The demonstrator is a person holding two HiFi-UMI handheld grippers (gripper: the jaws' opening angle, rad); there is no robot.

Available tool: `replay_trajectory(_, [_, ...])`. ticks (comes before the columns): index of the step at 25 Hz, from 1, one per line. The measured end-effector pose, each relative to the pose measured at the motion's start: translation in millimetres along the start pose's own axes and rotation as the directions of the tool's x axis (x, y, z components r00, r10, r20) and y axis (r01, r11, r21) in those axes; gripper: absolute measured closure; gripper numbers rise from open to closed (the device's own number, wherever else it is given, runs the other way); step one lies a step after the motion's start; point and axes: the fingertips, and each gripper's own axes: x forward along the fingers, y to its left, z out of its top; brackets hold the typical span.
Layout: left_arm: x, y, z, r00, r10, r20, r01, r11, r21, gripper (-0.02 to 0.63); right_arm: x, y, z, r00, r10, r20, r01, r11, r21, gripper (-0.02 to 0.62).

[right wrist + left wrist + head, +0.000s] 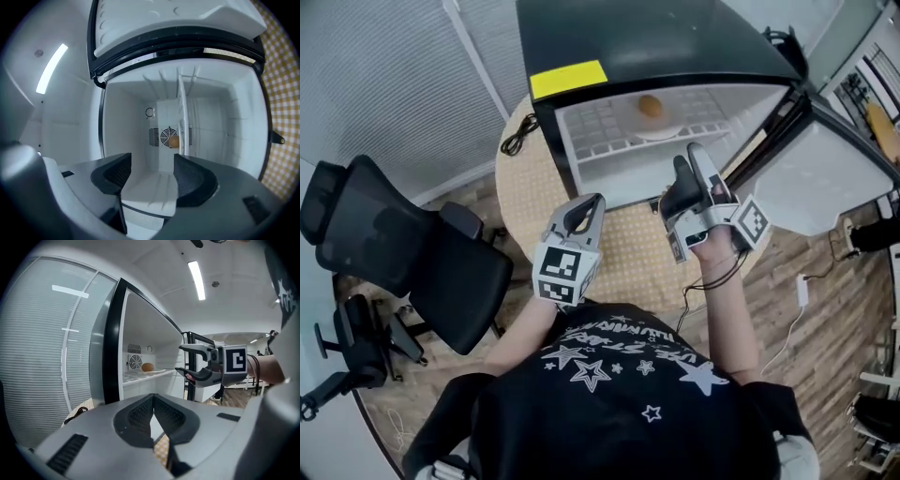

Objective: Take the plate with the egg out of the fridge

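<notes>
My right gripper [152,164] stands with its jaws wide apart and nothing between the pads; it is turned on edge, one jaw above the other, just in front of the open fridge [675,37], touching nothing. My left gripper [153,397] has its jaws together at the tips, clamped on nothing; it hangs over the table [520,178] near the fridge's left front corner, beside the right one but apart from it.

The fridge is a small black-topped box with a white inside, a yellow label [568,79] on its front edge, and its door [834,178] swung open to my right; it sits on a round table under a yellow checked cloth; a dark cable [520,136] lies on the cloth at the fridge's left; a black office chair [394,253] stands on the wooden floor to my left.

The plate [661,129] rests on the white shelf [600,127] inside, towards the back by the fan grille; the egg [650,106] lies on it on its side, long axis level; which end points where I cannot tell.
</notes>
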Motion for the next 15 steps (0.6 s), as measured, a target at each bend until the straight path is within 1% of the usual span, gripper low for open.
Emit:
replay_trajectory(6, [17, 2, 3, 0.999, -0.043, -0.001, 0.043, 0.999, -0.017, 0.6, 31, -15, 8, 0.999, -0.046, 0.002, 0.046, 0.999, 0.014, 0.331])
replay_trajectory(10, [24, -2, 2, 0.997, -0.077, -0.005, 0.077, 0.997, -0.021, 0.6, 40, -24, 7, 0.997, -0.071, -0.007, 0.072, 0.997, 0.021, 0.331])
replay_trajectory(15, [31, -5, 0, 0.995, -0.101, -0.005, 0.1, 0.995, -0.028, 0.6, 45, -30, 10, 0.995, -0.098, -0.009, 0.098, 0.995, 0.021, 0.331])
